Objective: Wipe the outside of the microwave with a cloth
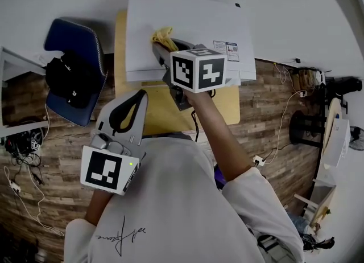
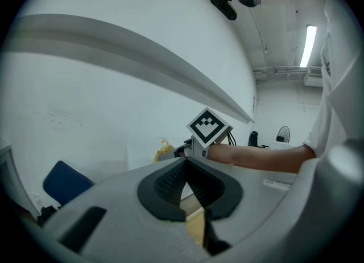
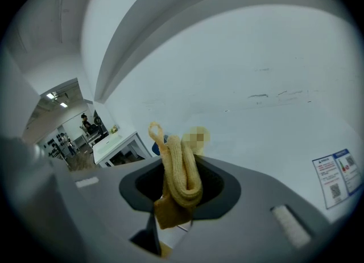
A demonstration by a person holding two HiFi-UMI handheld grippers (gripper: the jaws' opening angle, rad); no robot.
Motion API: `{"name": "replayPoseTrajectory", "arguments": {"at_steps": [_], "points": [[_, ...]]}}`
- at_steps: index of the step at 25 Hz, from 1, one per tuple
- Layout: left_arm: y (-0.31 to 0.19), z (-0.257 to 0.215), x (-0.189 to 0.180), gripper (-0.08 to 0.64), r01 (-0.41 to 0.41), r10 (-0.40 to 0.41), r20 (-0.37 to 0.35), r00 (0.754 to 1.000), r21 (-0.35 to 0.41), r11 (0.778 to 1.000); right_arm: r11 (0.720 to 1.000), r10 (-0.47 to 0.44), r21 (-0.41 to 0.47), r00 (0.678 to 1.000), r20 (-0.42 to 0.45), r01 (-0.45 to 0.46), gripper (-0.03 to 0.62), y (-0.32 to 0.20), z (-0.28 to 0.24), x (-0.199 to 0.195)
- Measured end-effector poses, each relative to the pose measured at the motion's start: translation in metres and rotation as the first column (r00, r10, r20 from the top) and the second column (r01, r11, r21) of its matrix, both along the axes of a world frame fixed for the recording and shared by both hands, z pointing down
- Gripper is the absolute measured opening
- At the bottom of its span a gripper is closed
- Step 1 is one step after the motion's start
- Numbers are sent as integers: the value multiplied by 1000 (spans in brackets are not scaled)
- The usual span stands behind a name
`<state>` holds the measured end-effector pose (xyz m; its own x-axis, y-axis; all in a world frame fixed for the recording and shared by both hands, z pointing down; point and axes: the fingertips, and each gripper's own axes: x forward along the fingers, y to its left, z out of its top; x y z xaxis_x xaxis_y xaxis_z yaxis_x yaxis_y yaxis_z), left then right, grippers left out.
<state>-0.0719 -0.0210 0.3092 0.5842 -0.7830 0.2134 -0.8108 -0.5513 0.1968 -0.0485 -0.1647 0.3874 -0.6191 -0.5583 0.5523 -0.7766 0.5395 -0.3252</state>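
Right gripper view: right gripper [image 3: 180, 194] jaws clamped on a bunched yellow cloth [image 3: 181, 172], white microwave [image 3: 267, 114] panel behind, label [image 3: 335, 176] at 4 o'clock. Head view shows only a tuft of cloth [image 1: 164, 37] past the right gripper [image 1: 165, 48], over the microwave [image 1: 193, 25] top at its 10 o'clock corner. Left gripper view: left gripper [image 2: 185, 179] jaws together, nothing between. In the head view the left gripper [image 1: 136, 99] hangs at 7 o'clock, clear of the microwave. Wooden table [image 1: 219, 105] underneath; blue chair [image 1: 77, 42] at 9 o'clock.

Cloth [image 1: 164, 37] seemingly atop microwave [image 1: 193, 23], chair [image 1: 74, 35] leftward.
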Motion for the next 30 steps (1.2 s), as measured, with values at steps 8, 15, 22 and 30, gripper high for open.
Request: {"name": "replayPoseTrajectory", "arguments": {"at_steps": [8, 15, 22, 30], "points": [[9, 2, -17, -8, 47, -47, 2, 999, -8, 999, 992, -122, -32, 991, 61, 124, 118, 22, -1, -57], [16, 2, -39, -8, 122, -122, -3, 993, -22, 992, 965, -203, -106, 938, 281, 241, 120, 51, -15, -85], [15, 6, -45, -8, 132, -133, -6, 991, -26, 991, 983, -165, -27, 940, 298, 181, 121, 53, -33, -58], [1, 10, -36, -8, 111, -111, -8, 994, -28, 993, 997, -74, 18, 961, 267, 72, 121, 51, -40, -5]]}}
